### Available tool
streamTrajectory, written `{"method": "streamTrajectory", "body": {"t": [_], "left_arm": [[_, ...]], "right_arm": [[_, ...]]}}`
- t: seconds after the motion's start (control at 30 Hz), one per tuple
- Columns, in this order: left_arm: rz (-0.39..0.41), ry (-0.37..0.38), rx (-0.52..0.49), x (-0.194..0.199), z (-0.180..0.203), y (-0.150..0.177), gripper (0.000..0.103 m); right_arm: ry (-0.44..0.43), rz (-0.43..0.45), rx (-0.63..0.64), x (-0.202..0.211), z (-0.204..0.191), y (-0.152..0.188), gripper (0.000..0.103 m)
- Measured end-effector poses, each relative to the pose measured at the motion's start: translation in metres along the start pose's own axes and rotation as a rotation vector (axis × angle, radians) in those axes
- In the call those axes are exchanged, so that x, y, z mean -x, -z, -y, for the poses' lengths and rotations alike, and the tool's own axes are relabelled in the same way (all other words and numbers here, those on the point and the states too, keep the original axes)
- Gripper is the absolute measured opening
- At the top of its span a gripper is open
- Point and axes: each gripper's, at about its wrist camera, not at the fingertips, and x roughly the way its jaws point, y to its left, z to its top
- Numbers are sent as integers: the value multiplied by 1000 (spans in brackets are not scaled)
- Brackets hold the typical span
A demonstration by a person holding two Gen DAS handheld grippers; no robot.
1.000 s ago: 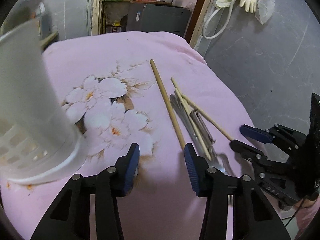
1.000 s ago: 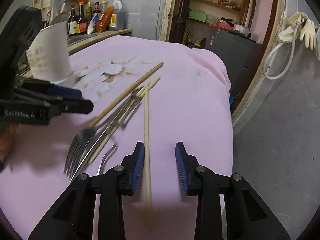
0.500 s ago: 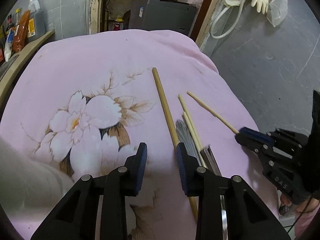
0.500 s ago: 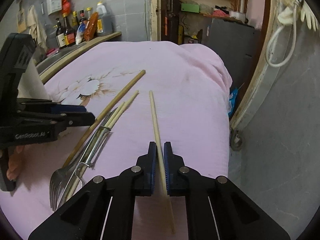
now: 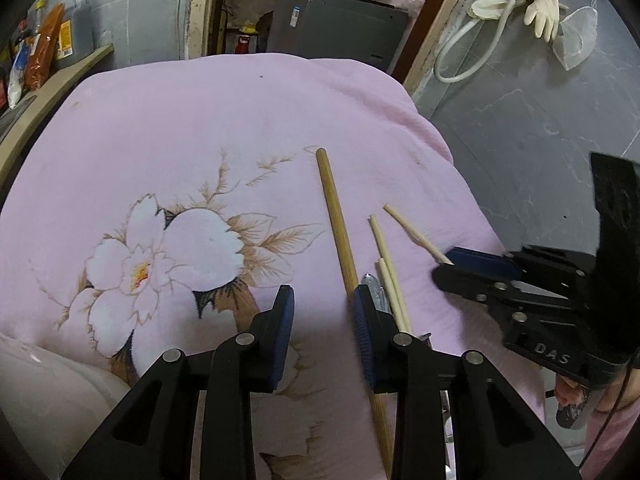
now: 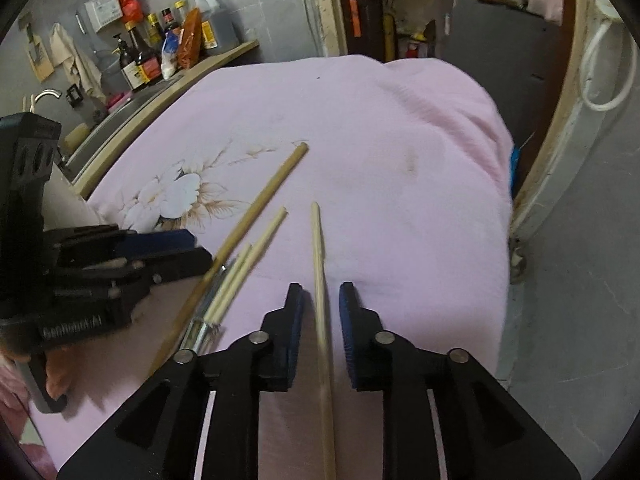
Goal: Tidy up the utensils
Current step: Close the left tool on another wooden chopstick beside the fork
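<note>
Here, the right gripper straddles a lone chopstick on the pink floral cloth, jaws parted and gripping nothing, seemingly lined up for a pinch. The left gripper hovers open and empty beside the long wooden stick, chopstick pair and metal cutlery.

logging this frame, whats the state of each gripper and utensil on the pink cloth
left gripper: open, holding nothing
right gripper: open, astride single chopstick
single chopstick: between the jaws, ungripped
thick wooden stick: flat on pink cloth
chopstick pair: together on the cloth
metal utensils: under the pair
</note>
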Motion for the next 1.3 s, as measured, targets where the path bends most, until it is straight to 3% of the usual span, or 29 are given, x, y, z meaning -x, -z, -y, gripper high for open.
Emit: {"method": "streamTrajectory", "body": {"t": [0.07,0.1,0.13,0.17,0.2,0.33,0.5,0.83,0.97,1.3], "left_arm": [[-11,16,12,-2,-1,-2,26],[-16,21,17,-3,-1,-3,25],[-18,24,20,-2,0,-3,21],[-17,30,21,-1,0,-3,4],[-31,16,19,-2,1,-2,0],[-16,-5,11,1,4,6,0],[-26,37,16,7,3,11,0],[-29,105,63,6,-1,7,1],[-45,117,51,12,-1,10,12],[-40,73,1,2,4,11,16]], "right_arm": [[26,-4,20,-2,-5,-1,16],[43,-7,25,-3,-8,-2,8],[54,-6,22,-2,-9,-1,6],[52,-4,8,-2,-7,-1,5],[47,3,-16,-1,-6,1,4],[4,63,-98,9,0,12,3],[-16,143,-148,22,-2,34,3],[-41,163,-180,34,-7,51,3],[-51,161,-180,35,-6,54,4],[-78,173,-192,34,-2,56,4]]}}
